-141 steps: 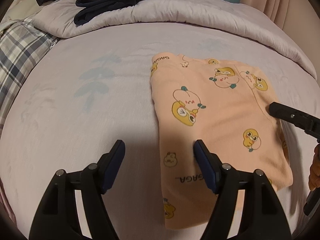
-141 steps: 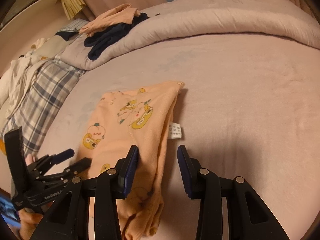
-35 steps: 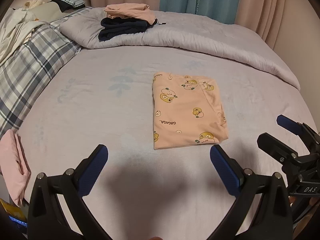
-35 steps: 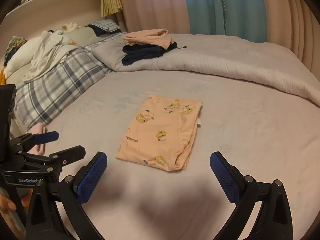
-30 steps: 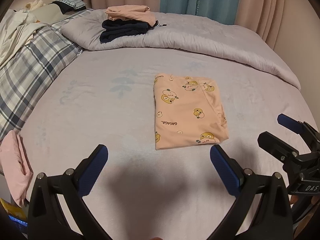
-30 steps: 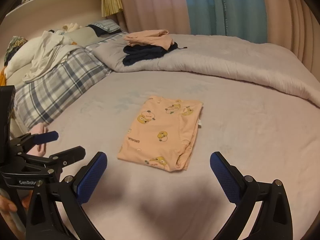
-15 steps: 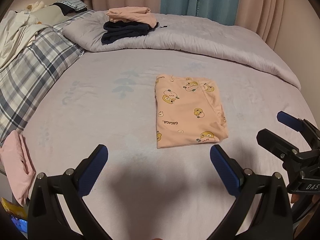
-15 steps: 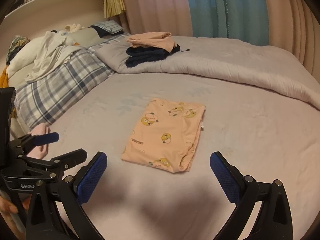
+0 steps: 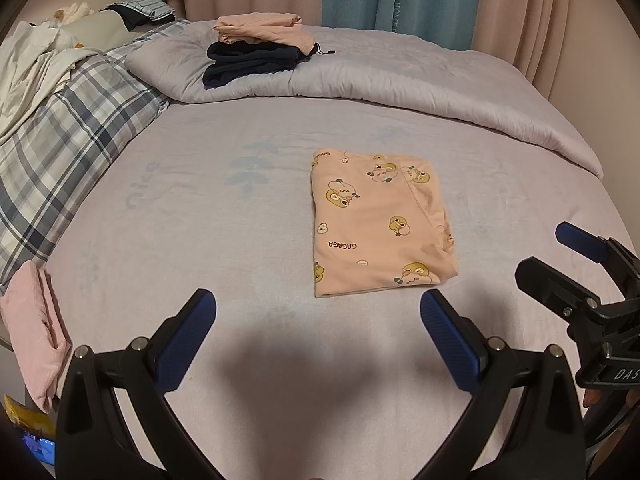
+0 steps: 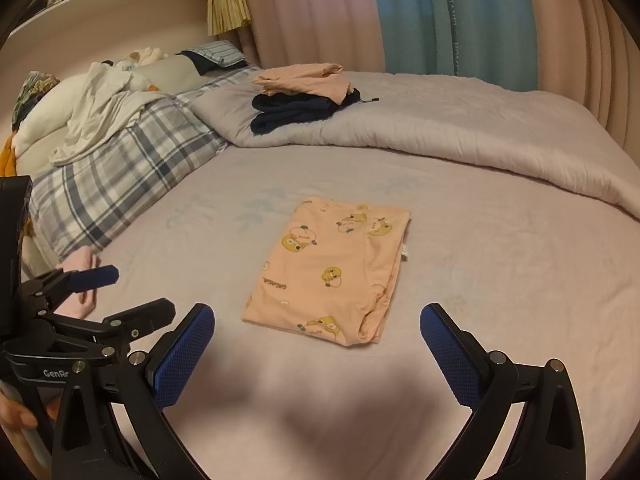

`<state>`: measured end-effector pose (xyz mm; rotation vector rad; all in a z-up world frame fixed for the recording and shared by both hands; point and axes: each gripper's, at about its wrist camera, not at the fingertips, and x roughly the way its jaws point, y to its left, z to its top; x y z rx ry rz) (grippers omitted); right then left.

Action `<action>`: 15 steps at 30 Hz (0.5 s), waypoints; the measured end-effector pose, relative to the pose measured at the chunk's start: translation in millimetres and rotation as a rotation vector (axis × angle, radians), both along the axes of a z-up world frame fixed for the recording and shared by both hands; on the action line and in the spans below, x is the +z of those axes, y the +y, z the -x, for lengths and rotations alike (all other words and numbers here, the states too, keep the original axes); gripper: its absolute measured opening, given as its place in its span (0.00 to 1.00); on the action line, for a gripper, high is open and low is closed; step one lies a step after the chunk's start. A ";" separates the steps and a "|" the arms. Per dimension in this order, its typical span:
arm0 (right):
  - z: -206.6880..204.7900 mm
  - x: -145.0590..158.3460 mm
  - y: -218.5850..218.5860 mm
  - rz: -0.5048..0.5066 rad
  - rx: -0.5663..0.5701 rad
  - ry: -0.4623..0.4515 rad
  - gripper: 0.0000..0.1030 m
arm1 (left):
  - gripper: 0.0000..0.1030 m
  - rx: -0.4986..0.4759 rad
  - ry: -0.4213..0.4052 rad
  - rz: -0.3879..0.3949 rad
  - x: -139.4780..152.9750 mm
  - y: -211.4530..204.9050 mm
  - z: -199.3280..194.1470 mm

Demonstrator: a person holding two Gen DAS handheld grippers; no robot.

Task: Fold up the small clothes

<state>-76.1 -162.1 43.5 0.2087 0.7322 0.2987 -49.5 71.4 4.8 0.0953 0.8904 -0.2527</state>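
Observation:
A small peach garment with yellow duck prints [image 9: 378, 222] [image 10: 332, 266] lies folded into a neat rectangle in the middle of the bed. My left gripper [image 9: 318, 336] hovers in front of its near edge, jaws wide open and holding nothing. My right gripper [image 10: 316, 346] hangs back from the garment too, also wide open with nothing between its fingers. Each gripper shows in the other's view: the right gripper [image 9: 568, 264] at the right edge, the left gripper [image 10: 120, 296] at the lower left.
A stack of a folded peach garment [image 9: 260, 32] on a dark navy one [image 9: 248, 62] sits on the rolled grey duvet [image 9: 400, 80] at the back. A plaid pillow [image 9: 52, 148] lies left. A pink cloth [image 9: 34, 328] rests at the bed's left edge. Curtains hang behind.
Both grippers have pulled back and up from the garment and opened wide; they let go of it. Over the last second the views only drift slightly.

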 end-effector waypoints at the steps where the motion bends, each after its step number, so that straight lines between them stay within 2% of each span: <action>1: -0.1 0.1 0.3 0.000 0.000 0.001 0.99 | 0.99 0.000 0.000 -0.001 0.4 0.2 -0.1; 15: -1.1 0.8 1.9 -0.002 -0.002 0.003 0.99 | 0.99 -0.001 0.003 0.001 -0.3 1.0 -2.6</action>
